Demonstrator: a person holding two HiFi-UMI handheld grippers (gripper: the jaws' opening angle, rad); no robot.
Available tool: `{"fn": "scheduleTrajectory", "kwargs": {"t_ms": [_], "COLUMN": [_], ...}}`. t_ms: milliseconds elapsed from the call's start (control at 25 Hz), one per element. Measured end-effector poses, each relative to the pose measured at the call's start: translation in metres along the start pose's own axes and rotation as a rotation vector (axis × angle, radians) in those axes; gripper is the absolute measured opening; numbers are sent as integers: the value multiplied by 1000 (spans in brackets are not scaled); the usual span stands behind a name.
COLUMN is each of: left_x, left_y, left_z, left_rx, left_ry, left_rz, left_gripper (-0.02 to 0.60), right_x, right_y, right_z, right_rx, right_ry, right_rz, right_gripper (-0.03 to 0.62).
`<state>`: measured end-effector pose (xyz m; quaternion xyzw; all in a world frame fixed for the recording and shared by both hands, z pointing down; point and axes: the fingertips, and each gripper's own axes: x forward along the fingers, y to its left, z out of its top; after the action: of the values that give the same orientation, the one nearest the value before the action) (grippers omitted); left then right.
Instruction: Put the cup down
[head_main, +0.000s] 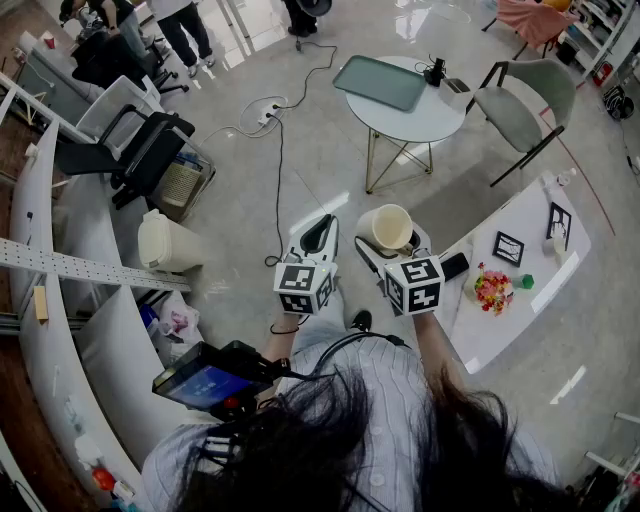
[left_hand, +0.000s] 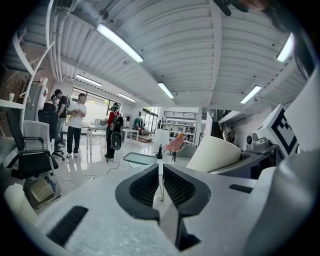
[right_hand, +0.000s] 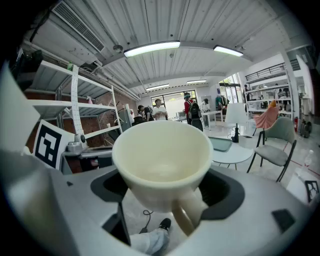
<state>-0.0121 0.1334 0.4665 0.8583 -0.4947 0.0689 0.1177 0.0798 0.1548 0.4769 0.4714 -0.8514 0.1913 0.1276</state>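
Cream cup (right_hand: 161, 150), one, held by right gripper (right_hand: 164, 189)

From overhead, I have both tools side by side at frame centre, over pale floor. The left tongs (head_main: 318, 236) look drawn together. The right tongs (head_main: 392, 244) grip a cream cup (head_main: 388, 226), its mouth facing my camera. Above them stands a round white worktop (head_main: 410, 122) bearing a grey tray (head_main: 380, 82). At right, a long white worktop (head_main: 520, 300) carries a small picture frame (head_main: 508, 248) and a green cube (head_main: 526, 282).
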Motion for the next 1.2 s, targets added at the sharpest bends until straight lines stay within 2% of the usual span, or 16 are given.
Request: {"fn": "scheduleTrajectory", "kwargs": {"t_ms": [520, 1200], "left_x": [-8, 24], "left_y": [-8, 27], "left_z": [-1, 3], "left_rx": [10, 7], "left_ry": [0, 24], "left_rz": [8, 13], "left_gripper": [38, 37], "right_x": [-13, 31], "right_y": [-1, -12], "right_z": [-4, 7], "right_rx": [-29, -23], "right_ry": [-6, 32], "right_rz": [-7, -5], "right_gripper": [416, 416]}}
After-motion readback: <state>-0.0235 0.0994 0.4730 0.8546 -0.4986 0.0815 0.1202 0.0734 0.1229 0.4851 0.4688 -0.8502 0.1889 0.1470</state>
